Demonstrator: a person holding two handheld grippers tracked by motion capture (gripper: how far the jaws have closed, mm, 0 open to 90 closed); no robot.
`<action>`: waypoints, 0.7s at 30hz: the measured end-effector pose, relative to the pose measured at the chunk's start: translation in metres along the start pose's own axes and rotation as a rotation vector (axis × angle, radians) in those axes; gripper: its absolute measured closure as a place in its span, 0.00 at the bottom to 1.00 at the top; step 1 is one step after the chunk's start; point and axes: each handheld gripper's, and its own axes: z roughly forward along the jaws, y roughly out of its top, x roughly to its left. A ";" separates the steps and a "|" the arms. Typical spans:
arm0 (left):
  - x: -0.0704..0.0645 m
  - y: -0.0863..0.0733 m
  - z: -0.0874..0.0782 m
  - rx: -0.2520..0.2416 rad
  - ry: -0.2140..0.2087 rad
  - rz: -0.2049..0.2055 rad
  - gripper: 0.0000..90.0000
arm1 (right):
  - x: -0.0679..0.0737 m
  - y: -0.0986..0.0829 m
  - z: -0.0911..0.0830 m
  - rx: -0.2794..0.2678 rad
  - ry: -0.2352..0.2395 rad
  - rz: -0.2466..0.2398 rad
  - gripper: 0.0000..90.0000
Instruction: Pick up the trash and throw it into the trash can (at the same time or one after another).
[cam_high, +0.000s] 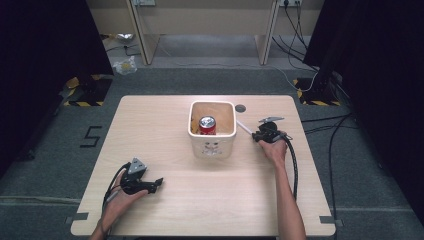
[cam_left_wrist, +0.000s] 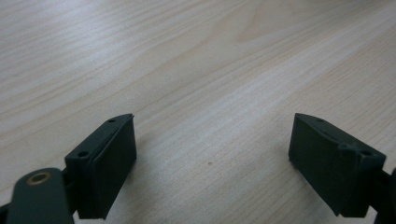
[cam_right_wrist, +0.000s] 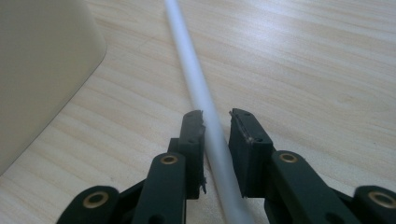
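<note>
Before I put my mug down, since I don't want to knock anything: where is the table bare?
The widest bare stretch is the left half of the table, between the left gripper and the white bin. The near edge between the two forearms is also bare. It is crowded right of the bin, where the right gripper straddles a white straw.

the box (cam_high: 212, 142) stands in the middle of the table (cam_high: 165, 210), and a can (cam_high: 207, 125) fills part of it. the right gripper (cam_high: 256, 134) is just beside the box's right wall, with a white straw (cam_right_wrist: 196, 79) between its jaws. the wood around the left gripper (cam_left_wrist: 212, 154) is bare, so a hand can pass along the front and left of the box.
</note>
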 end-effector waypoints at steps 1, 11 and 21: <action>0.000 0.000 0.000 0.000 0.000 0.000 0.16 | 0.000 0.000 0.000 0.003 -0.001 0.000 0.86; 0.000 0.000 0.000 0.001 0.000 0.000 0.16 | -0.001 -0.002 -0.001 -0.016 -0.001 0.051 0.89; 0.000 0.000 0.000 0.001 0.001 0.000 0.16 | -0.001 0.012 -0.026 -0.095 -0.006 0.044 0.89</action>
